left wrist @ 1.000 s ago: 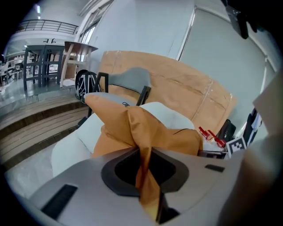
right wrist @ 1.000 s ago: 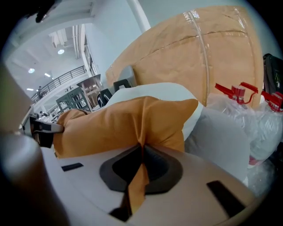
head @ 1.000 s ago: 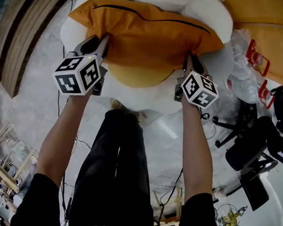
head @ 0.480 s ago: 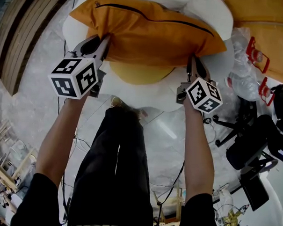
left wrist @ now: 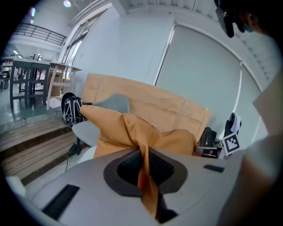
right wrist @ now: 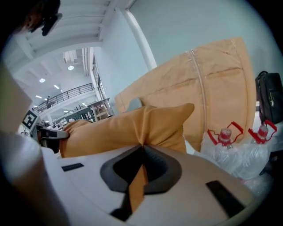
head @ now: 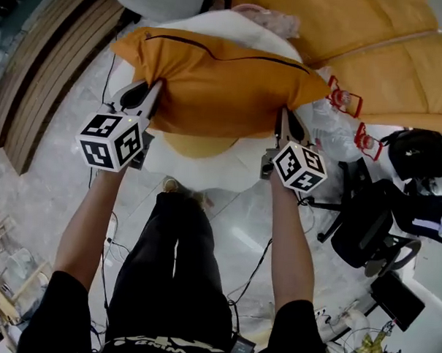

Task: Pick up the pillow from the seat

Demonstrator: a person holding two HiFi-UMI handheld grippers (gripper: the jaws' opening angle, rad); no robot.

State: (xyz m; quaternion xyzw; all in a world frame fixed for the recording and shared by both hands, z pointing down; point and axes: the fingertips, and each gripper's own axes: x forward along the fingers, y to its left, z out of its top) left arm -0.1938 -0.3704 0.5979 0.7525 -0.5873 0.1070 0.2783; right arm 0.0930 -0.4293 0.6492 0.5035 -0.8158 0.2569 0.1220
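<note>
An orange pillow [head: 218, 80] with a dark zip line hangs between my two grippers above a white round seat [head: 185, 159]. My left gripper [head: 153, 96] is shut on the pillow's near left edge, and in the left gripper view the orange pillow [left wrist: 132, 132] has its cloth pinched between the jaws of the left gripper [left wrist: 143, 154]. My right gripper [head: 284, 120] is shut on the near right edge. In the right gripper view a fold of the orange pillow [right wrist: 128, 128] runs down through the closed jaws of the right gripper [right wrist: 141, 152].
A second yellow cushion [head: 197, 143] lies on the seat under the pillow. Large tan cushions [head: 373, 47] lie at the upper right. Water bottles with red handles [head: 345, 101] sit beside them. A black office chair [head: 365, 222] stands at the right. Wooden steps [head: 42, 76] run along the left.
The pillow has come up off the seat, held by both grippers. The view has pulled back, so more of the floor and the tan cushions show.
</note>
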